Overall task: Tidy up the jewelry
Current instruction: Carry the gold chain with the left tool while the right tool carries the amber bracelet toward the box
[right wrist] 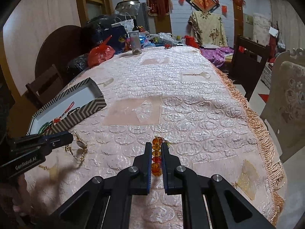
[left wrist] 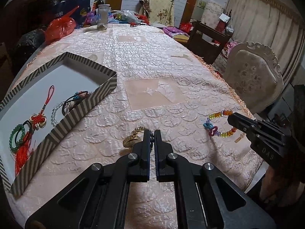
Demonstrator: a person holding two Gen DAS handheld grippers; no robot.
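The left gripper (left wrist: 152, 133) is closed tight on the chain of a gold watch (left wrist: 131, 140), which dangles just off its tip at about ten o'clock in the left wrist view. In the right wrist view the same watch (right wrist: 81, 145) is seen hanging below the left gripper (right wrist: 71, 136) above the cloth. The right gripper (right wrist: 154, 147) is nearly closed on a string of amber and red beads, part of a coloured bead bracelet (right wrist: 156, 156) clamped between its pads. In the left wrist view the bracelet (left wrist: 219, 122) is seen as a loop of yellow, orange, blue and pink beads held up at three o'clock by the right gripper (left wrist: 231, 117).

A striped box (left wrist: 89, 105) with a white inside is set at nine o'clock of the left gripper, well apart from the right one. Inside it are laid a red knotted tassel (left wrist: 38, 120), a green bead bracelet (left wrist: 17, 135), a clear bead bracelet (left wrist: 55, 114) and a dark hair tie (left wrist: 76, 99). The near striped wall of the box is raised between the held watch and the box floor.

The table is covered by a pink quilted cloth (right wrist: 190, 114) with an orange fringe along its right edge. At its far end, towards twelve o'clock, a clear jar (left wrist: 103, 17), a red plastic bag (left wrist: 60, 26) and assorted bags and packets are piled. A pale carved chair (left wrist: 253, 76) is placed at two o'clock, with dark wooden chairs beyond. Red hanging ornaments and a floral cloth are seen on the far wall.
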